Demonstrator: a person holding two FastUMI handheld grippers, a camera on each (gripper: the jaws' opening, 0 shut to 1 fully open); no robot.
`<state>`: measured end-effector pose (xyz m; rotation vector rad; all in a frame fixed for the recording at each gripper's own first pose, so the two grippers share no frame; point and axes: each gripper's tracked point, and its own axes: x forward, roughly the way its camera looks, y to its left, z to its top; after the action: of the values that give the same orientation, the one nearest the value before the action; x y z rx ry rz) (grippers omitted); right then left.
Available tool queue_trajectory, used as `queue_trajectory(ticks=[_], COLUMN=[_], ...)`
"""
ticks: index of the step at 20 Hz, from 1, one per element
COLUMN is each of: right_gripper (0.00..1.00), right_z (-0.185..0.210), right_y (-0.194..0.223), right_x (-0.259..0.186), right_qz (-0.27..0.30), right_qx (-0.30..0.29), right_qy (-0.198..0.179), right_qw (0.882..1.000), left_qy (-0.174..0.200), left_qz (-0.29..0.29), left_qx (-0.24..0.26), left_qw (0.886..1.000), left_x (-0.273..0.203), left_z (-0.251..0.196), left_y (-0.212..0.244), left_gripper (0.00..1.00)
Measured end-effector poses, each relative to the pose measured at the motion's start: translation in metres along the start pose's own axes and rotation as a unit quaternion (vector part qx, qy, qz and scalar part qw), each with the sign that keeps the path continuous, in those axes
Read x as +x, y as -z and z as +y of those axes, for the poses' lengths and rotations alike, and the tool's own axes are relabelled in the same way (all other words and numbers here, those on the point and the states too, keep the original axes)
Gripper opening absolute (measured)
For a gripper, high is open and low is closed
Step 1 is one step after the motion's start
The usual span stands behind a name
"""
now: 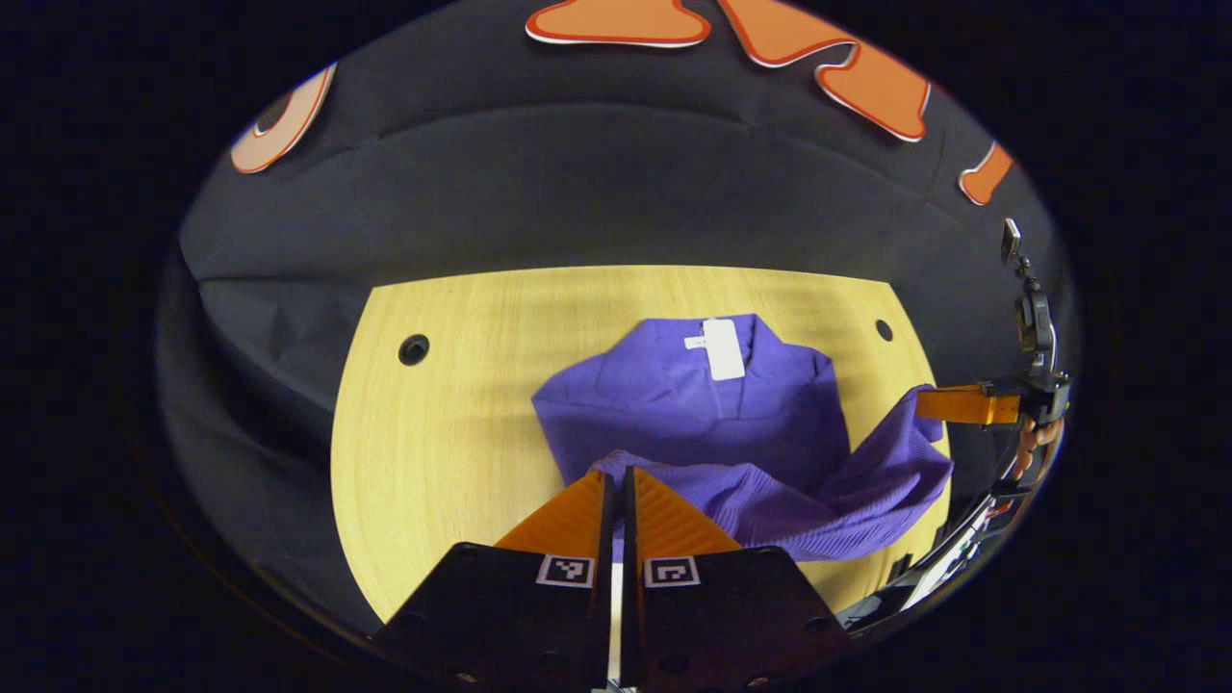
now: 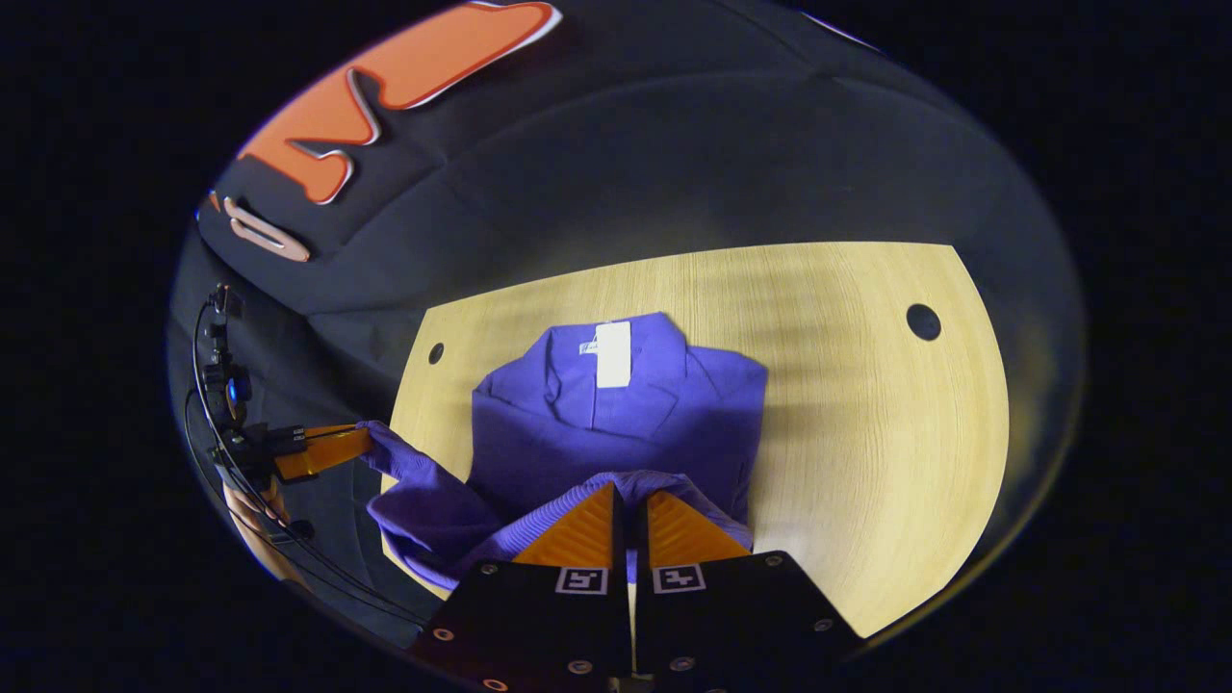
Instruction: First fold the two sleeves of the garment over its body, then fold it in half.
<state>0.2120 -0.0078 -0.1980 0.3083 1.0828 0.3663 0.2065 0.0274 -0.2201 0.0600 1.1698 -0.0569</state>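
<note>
While I watch both feeds, one wooden table [image 1: 433, 443] with two holes, black cloth wall, one purple garment [image 1: 693, 404], left gripper [image 1: 619, 474] and right gripper [image 2: 630, 493] each pinching its hem

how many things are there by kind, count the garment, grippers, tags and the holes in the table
purple garment: 1
grippers: 2, left gripper and right gripper
white tags on the garment: 1 large, plus a smaller one beside it
round holes in the wooden table: 2
total: 7
</note>
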Motion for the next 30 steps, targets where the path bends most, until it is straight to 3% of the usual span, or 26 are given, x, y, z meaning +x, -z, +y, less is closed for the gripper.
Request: queue_trajectory(ticks=[6, 8, 12, 13, 14, 15, 16, 17, 18, 19, 21, 22, 24, 30], right_gripper=[0.02, 0.04, 0.18, 0.31, 0.39, 0.47, 0.65, 0.75, 0.79, 0.86, 0.92, 0.94, 0.97, 0.96], right_z=[-0.033, -0.043, -0.055, -0.061, -0.064, -0.065, -0.065, -0.068, -0.070, -0.073, -0.071, -0.064, -0.047, 0.006], right_y=[-0.044, -0.056, -0.072, -0.079, -0.089, -0.095, -0.098, -0.101, -0.102, -0.103, -0.105, -0.106, -0.111, -0.099], right_x=[0.066, 0.080, 0.091, 0.087, 0.083, 0.077, 0.070, 0.064, 0.059, 0.051, 0.030, 0.018, -0.011, -0.106], right_qz=[0.013, 0.001, -0.036, -0.055, -0.076, -0.091, -0.100, -0.110, -0.119, -0.130, -0.155, -0.174, -0.223, -0.323], right_qx=[0.037, 0.060, 0.064, 0.060, 0.055, 0.057, 0.058, 0.058, 0.051, 0.042, 0.017, 0.001, -0.028, -0.086], right_qy=[0.013, 0.015, 0.023, 0.031, 0.034, 0.036, 0.034, 0.037, 0.043, 0.052, 0.063, 0.066, 0.065, 0.069], right_qw=[0.999, 0.998, 0.997, 0.996, 0.995, 0.994, 0.993, 0.992, 0.991, 0.989, 0.986, 0.982, 0.972, 0.940], left_qy=[-0.036, -0.068, -0.152, -0.163, -0.167, -0.169, -0.166, -0.158, -0.152, -0.141, -0.138, -0.138, -0.124, -0.091], left_qz=[-0.008, -0.026, -0.131, -0.152, -0.164, -0.177, -0.188, -0.201, -0.212, -0.224, -0.256, -0.276, -0.312, -0.397], left_qx=[0.004, 0.007, 0.022, 0.023, 0.023, 0.019, 0.010, 0.000, -0.008, -0.014, -0.020, -0.027, -0.038, -0.039], left_qw=[0.999, 0.997, 0.979, 0.975, 0.972, 0.969, 0.968, 0.967, 0.965, 0.964, 0.957, 0.951, 0.941, 0.912], left_x=[0.061, 0.082, 0.084, 0.081, 0.075, 0.070, 0.063, 0.055, 0.044, 0.035, 0.012, -0.001, -0.032, -0.132], left_z=[0.025, 0.038, 0.064, 0.063, 0.063, 0.064, 0.060, 0.057, 0.052, 0.048, 0.044, 0.043, 0.032, 0.011], left_y=[-0.040, -0.056, -0.104, -0.113, -0.122, -0.117, -0.119, -0.119, -0.120, -0.118, -0.120, -0.122, -0.119, -0.100], left_gripper=[0.05, 0.06, 0.11, 0.12, 0.20, 0.24, 0.31, 0.34, 0.36, 0.50, 0.71, 0.72, 0.90, 0.94])
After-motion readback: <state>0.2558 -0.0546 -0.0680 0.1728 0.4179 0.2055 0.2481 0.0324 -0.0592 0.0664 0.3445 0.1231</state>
